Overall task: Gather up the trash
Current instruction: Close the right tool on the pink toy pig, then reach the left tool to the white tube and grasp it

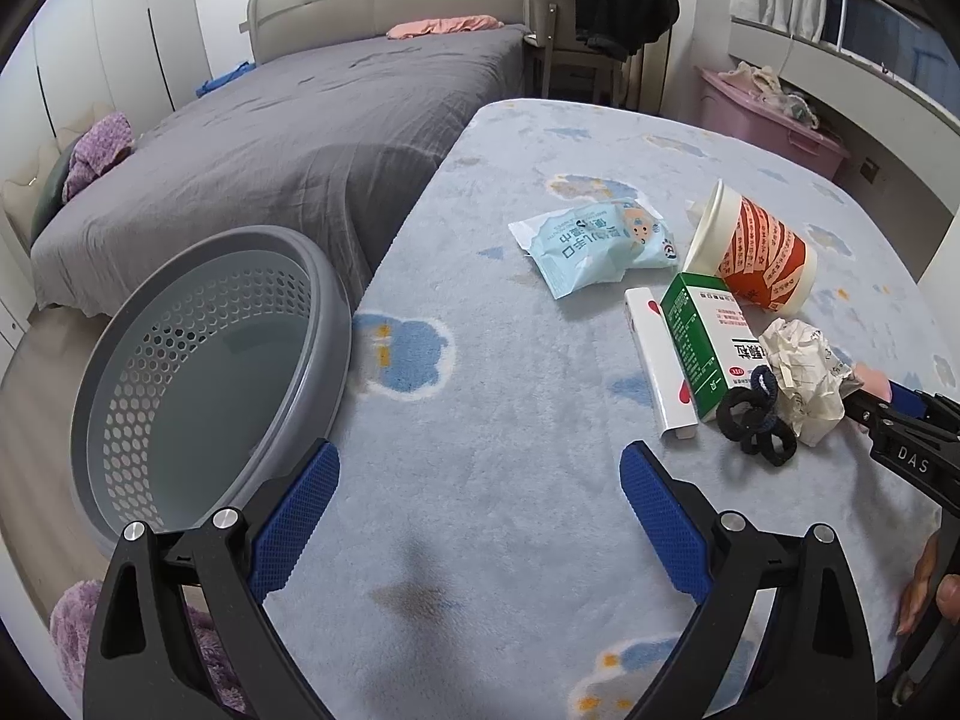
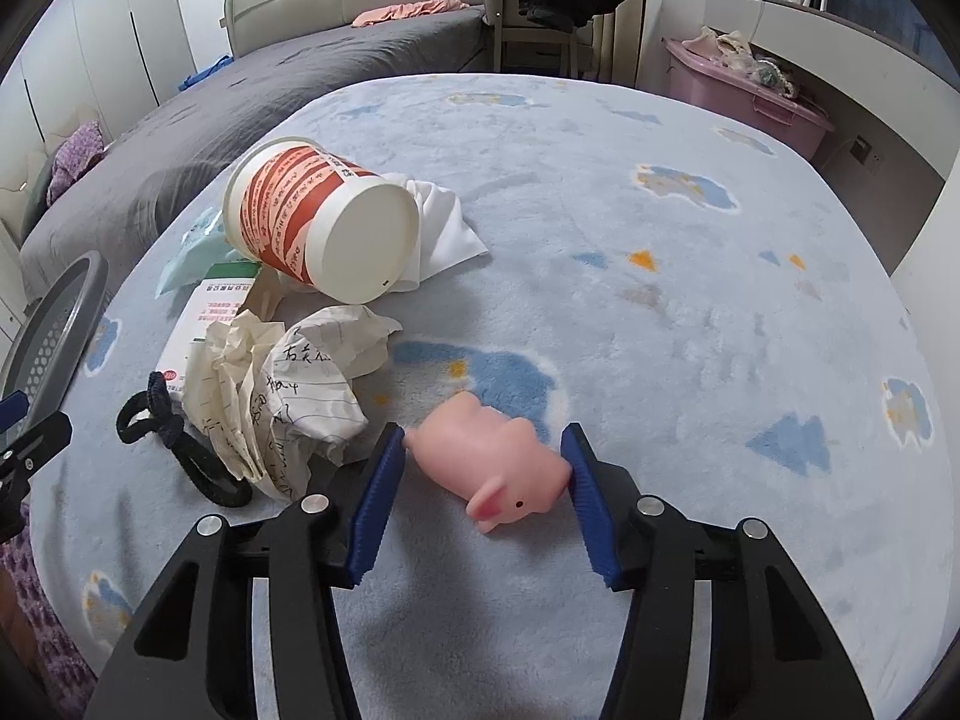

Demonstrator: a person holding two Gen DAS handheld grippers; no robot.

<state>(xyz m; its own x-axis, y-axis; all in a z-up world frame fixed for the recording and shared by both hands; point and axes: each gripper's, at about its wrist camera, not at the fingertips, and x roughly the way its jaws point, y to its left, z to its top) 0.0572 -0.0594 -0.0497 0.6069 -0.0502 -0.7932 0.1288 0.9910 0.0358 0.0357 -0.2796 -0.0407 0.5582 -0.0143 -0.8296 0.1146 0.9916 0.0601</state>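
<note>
Your grey perforated basket [image 1: 198,372] stands empty at the left edge of the counter [image 1: 510,480], so by the look of it nothing has been collected yet. Your left tool [image 1: 480,498] hovers over bare blanket beside the basket, its blue pads spread wide and holding nothing. Further right lies the litter, all of it seemingly still to go: a pale blue wrapper [image 1: 594,246], a slim white box [image 1: 657,360], a green-and-white carton [image 1: 705,342], a tipped red-striped paper cup [image 1: 762,258] with white cloth [image 2: 447,222] behind it, and crumpled written paper [image 2: 300,390]. Black hair ties [image 1: 753,420] sit against the paper; whether they count as trash is your call. At the far right, your right tool [image 2: 483,468] brackets a pink rubber pig [image 2: 489,468], the left pad at its rear end, the right pad close by its head, the jaws not visibly squeezing. The pig looks more like a keepsake than trash.
</note>
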